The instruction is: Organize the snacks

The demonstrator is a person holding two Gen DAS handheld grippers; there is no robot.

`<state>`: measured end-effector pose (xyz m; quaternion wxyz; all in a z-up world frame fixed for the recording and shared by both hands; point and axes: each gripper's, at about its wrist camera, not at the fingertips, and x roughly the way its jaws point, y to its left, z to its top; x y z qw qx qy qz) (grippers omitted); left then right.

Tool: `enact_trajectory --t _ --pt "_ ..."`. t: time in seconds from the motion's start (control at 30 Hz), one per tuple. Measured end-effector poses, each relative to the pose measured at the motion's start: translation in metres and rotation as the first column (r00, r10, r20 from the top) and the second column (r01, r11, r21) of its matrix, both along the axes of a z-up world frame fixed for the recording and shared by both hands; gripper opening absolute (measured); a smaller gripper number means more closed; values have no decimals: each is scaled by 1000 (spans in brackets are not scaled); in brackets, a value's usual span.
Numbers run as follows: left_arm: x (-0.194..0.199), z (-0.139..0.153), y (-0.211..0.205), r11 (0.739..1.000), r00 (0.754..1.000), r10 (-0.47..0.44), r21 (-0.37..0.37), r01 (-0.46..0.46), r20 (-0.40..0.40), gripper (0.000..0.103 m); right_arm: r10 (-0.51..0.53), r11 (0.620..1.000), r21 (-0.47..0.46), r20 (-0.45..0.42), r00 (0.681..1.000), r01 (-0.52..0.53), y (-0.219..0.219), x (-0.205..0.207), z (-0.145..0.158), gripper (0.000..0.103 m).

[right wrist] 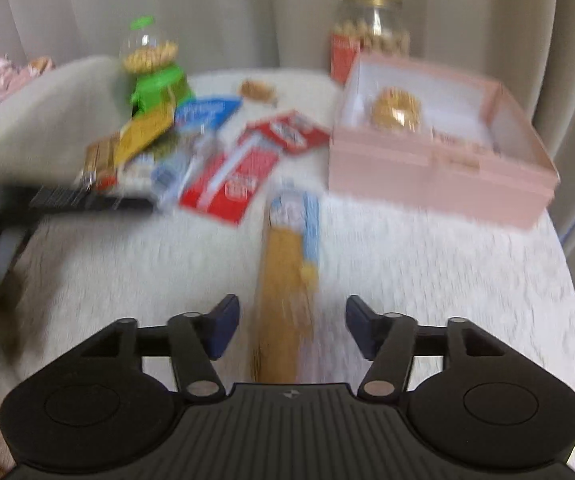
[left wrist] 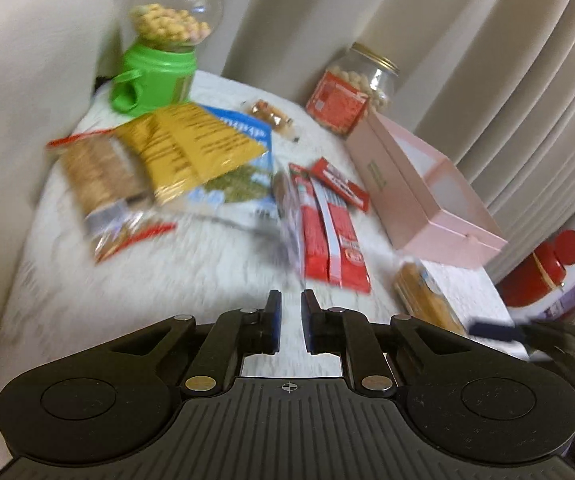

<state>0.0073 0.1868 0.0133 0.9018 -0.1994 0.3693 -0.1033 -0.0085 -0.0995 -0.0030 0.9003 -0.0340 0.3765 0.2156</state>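
My left gripper (left wrist: 290, 294) hovers shut over the white tabletop with nothing between its fingers, just short of the red wafer packs (left wrist: 331, 236). My right gripper (right wrist: 292, 304) is open, and a long orange and blue biscuit pack (right wrist: 287, 264) lies between its fingers without touching the pads. Beyond it stands an open pink box (right wrist: 439, 176) holding a gold-wrapped snack (right wrist: 395, 110). Left of the red packs, a yellow bag (left wrist: 191, 144), a blue bag (left wrist: 243, 184) and a cracker pack (left wrist: 99, 176) lie piled together.
A green candy dispenser (left wrist: 159, 72) and a glass jar with a red label (left wrist: 351, 88) stand at the table's far edge, a small wrapped snack (left wrist: 271, 116) between them. A cream cushion (left wrist: 27, 80) borders the left side. Curtains hang behind.
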Motion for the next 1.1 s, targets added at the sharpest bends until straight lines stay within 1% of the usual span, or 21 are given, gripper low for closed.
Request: enact_trajectory --t 0.07,0.17,0.27,0.33,0.4,0.43,0.47,0.53,0.57,0.63,0.7,0.73,0.8,0.9,0.97,1.0,1.03,1.07,1.1 --pt "-6 8 5 999 998 47 -16 -46 30 15 -1 1000 -3 24 1000 1 9 12 -5 62" --pt "2 24 11 992 989 122 -39 -119 89 17 -21 1000 0 -4 1000 21 17 29 -17 62" --pt "30 32 7 991 987 126 -49 -121 104 20 -5 1000 3 18 1000 5 15 28 -19 62" --pt "51 40 4 993 987 121 -20 -120 103 20 -9 1000 14 32 999 8 11 26 -22 62" --pt "59 54 10 986 977 157 28 -162 142 21 -27 1000 12 48 999 26 5 24 -26 64" --pt "62 61 16 979 971 186 57 -196 149 21 -28 1000 13 51 998 28 2 24 -27 64" --pt "63 65 24 970 966 218 78 -230 139 21 -28 999 18 45 999 27 0 25 -26 64" --pt "61 70 40 950 955 281 116 -291 90 21 -10 1000 27 22 1000 9 0 29 -17 64" --pt "58 69 44 946 955 290 133 -295 62 21 9 999 33 28 1000 -10 1 30 -10 64" --pt "47 60 46 955 968 252 157 -251 12 21 67 996 48 53 996 -70 11 37 11 65" --pt "35 51 38 965 981 192 187 -186 -16 21 139 988 56 66 988 -143 31 50 31 75" --pt "29 47 34 965 984 175 203 -166 -26 21 171 983 54 70 983 -175 44 57 39 76" --pt "19 40 31 965 986 165 213 -154 -36 21 225 973 33 72 972 -227 75 74 50 76" --pt "2 29 36 960 979 193 221 -173 -69 21 263 965 -12 85 961 -263 126 95 59 76" --pt "-7 22 36 957 974 206 229 -180 -97 21 316 949 -8 74 946 -316 160 101 62 76" --pt "-13 18 35 960 974 196 227 -167 -115 21 356 934 12 57 933 -357 176 103 62 75" --pt "-17 14 33 965 975 176 220 -144 -134 21 394 918 38 36 918 -395 190 104 61 72" --pt "-20 11 31 967 976 164 217 -132 -140 21 427 902 60 12 904 -427 203 106 59 63" --pt "-24 11 30 966 979 162 223 -131 -127 21 464 884 72 -17 886 -462 216 107 56 50"
